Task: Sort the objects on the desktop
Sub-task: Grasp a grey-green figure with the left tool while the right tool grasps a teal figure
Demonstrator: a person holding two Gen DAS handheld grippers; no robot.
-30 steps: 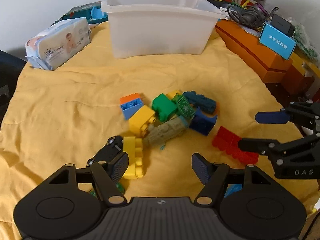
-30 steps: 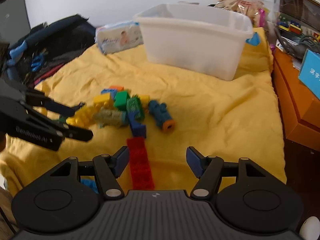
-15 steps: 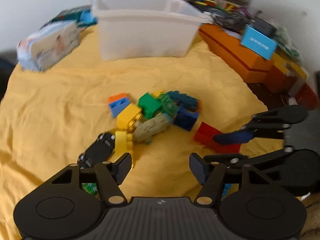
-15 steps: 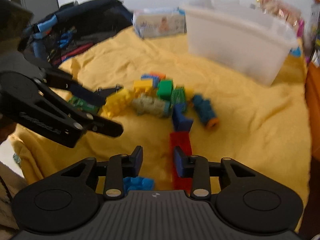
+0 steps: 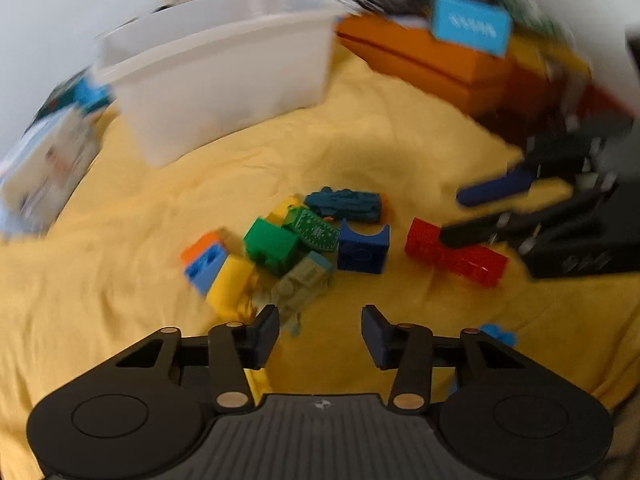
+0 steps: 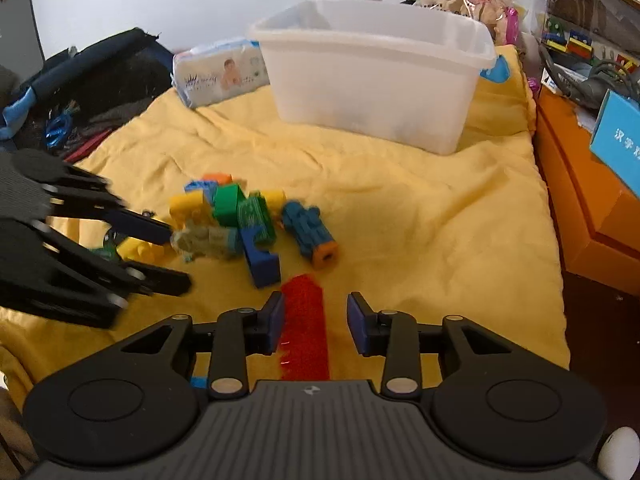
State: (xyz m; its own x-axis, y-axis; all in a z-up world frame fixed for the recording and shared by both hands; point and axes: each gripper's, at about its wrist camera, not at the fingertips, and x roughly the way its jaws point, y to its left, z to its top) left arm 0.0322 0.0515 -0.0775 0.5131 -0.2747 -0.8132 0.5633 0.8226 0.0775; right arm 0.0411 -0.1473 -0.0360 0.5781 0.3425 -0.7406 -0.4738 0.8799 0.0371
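We see even daylight; the left wrist view smears with motion blur toward twelve o'clock, the right stays sharper, fisheye-bent at its rims

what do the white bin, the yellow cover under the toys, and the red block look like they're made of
White bin: looks like translucent, slightly frosted plastic, with light showing through its walls. Yellow cover: matte fabric, since it wrinkles and folds. Red block: probably hard molded plastic with a studded top, though blur hides its finish.
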